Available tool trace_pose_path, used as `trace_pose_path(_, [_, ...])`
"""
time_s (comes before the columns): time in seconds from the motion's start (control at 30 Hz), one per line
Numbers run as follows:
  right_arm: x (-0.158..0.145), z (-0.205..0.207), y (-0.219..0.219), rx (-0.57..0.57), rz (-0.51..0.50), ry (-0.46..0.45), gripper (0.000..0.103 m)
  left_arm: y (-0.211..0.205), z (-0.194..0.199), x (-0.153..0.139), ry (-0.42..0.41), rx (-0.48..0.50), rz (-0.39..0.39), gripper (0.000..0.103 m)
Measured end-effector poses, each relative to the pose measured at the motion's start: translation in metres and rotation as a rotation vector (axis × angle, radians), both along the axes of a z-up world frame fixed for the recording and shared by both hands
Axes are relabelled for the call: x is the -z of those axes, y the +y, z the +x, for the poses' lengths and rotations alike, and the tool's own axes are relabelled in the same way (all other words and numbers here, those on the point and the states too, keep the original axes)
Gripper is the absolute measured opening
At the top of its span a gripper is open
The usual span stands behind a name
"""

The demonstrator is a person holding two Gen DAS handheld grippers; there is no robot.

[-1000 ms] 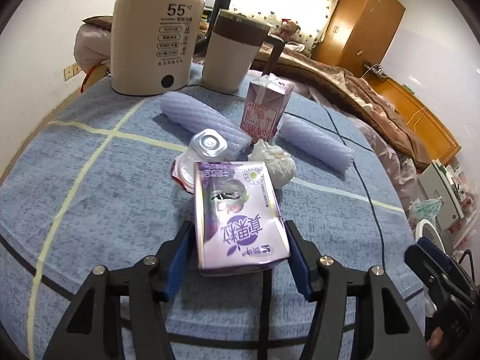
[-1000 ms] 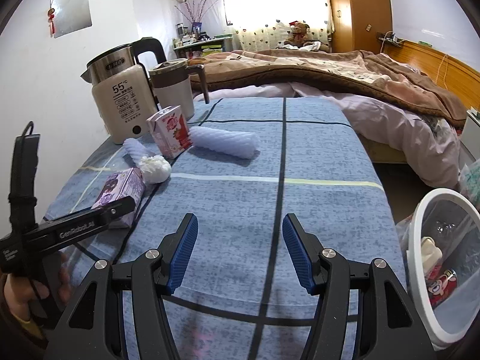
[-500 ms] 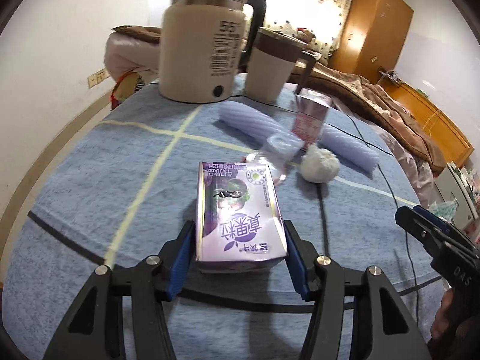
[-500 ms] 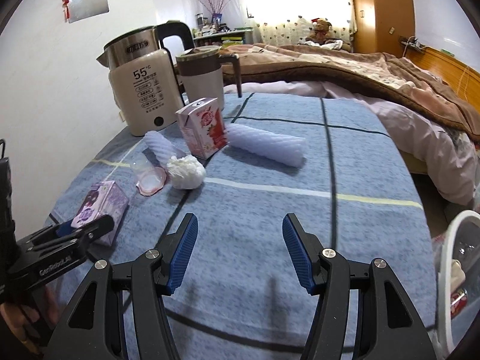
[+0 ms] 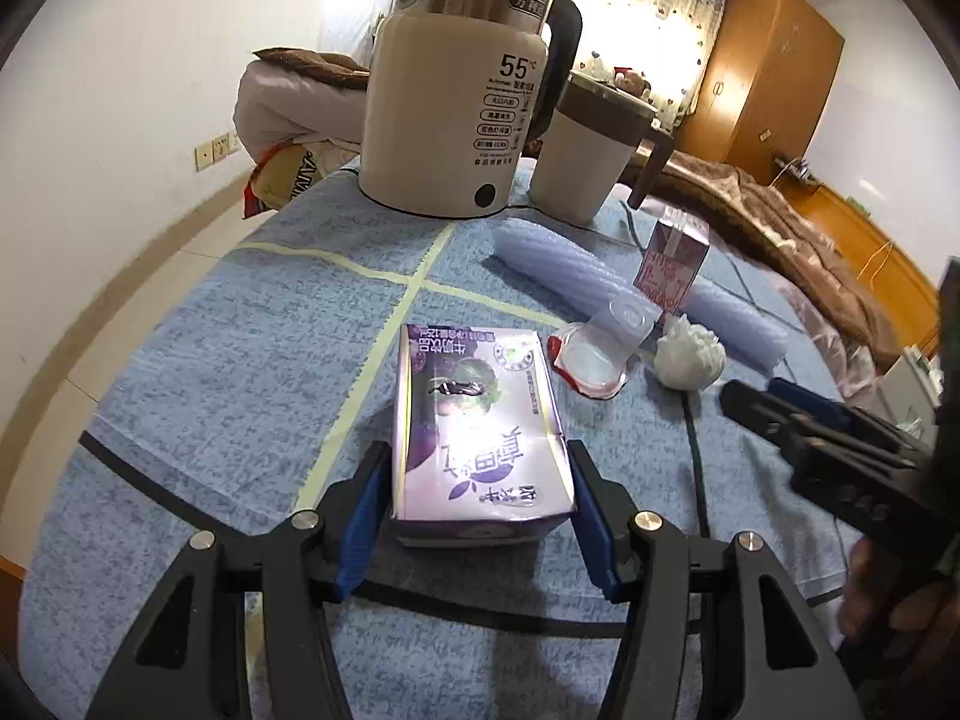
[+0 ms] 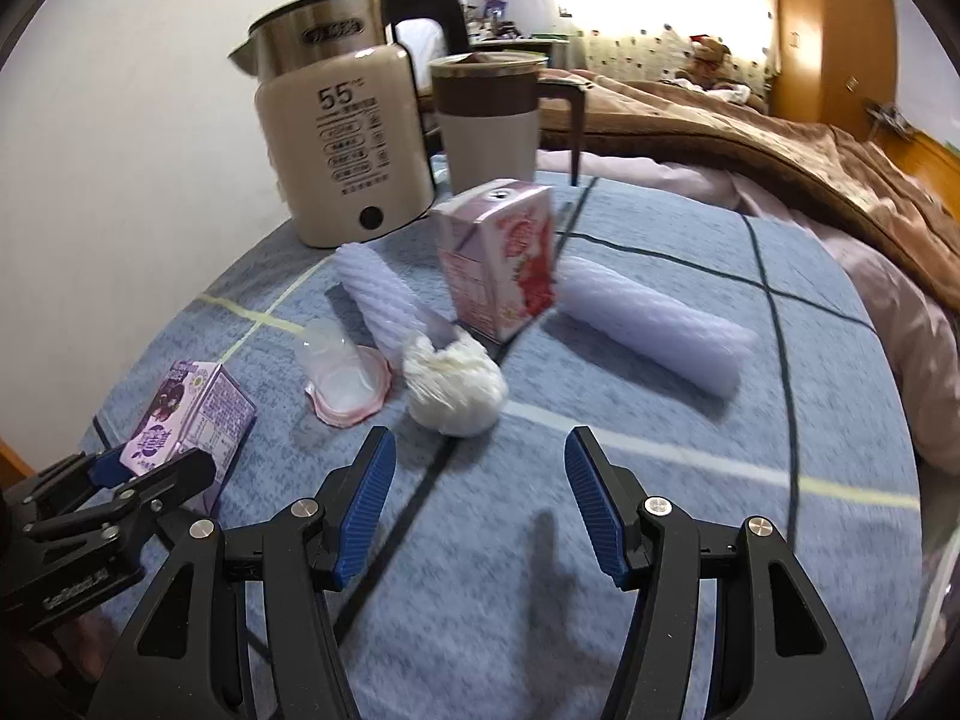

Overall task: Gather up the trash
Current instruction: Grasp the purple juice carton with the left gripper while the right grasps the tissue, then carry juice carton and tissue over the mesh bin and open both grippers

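My left gripper is shut on a purple milk carton lying flat, held just above the blue cloth; it also shows in the right wrist view. Beyond it lie a clear plastic cup with a pink lid, a crumpled white tissue ball and an upright pink milk carton. My right gripper is open and empty, hovering just short of the tissue ball, with the cup and pink carton behind.
A cream kettle and a lidded mug stand at the back of the blue-clothed table. Two lavender foam rolls lie beside the pink carton. A bed with brown blanket is at right.
My left gripper drew back toward the near left with the purple carton, away from the cup and tissue. My right gripper moved forward and left toward the tissue ball; the bin left its view.
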State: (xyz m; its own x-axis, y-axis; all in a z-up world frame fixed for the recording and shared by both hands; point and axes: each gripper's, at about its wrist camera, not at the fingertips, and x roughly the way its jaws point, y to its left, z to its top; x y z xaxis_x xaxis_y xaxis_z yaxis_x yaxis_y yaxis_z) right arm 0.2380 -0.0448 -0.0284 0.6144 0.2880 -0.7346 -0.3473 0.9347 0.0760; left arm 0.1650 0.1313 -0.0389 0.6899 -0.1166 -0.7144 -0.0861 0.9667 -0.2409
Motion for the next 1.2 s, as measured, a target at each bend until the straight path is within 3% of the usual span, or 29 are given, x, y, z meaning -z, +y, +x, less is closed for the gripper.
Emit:
trace_pose_path(0.33, [0.008, 0.017, 0.014, -0.01, 0.003, 0.02, 0.059, 0.006, 0.007, 0.006, 0.023, 0.018, -0.051, 0.064])
trace_pose_path(0.47, [0.011, 0.022, 0.012, 0.008, 0.011, 0.033, 0.037, 0.008, 0.008, 0.007, 0.023, 0.015, -0.069, 0.064])
trace_pose_path(0.6, [0.013, 0.02, 0.009, 0.01, 0.024, 0.049, 0.03, 0.007, 0.008, 0.006, 0.022, 0.017, -0.065, 0.064])
trace_pose_path(1.2, [-0.004, -0.029, -0.031, 0.06, 0.105, 0.028, 0.027, -0.031, -0.01, -0.009, -0.013, 0.098, -0.029, 0.063])
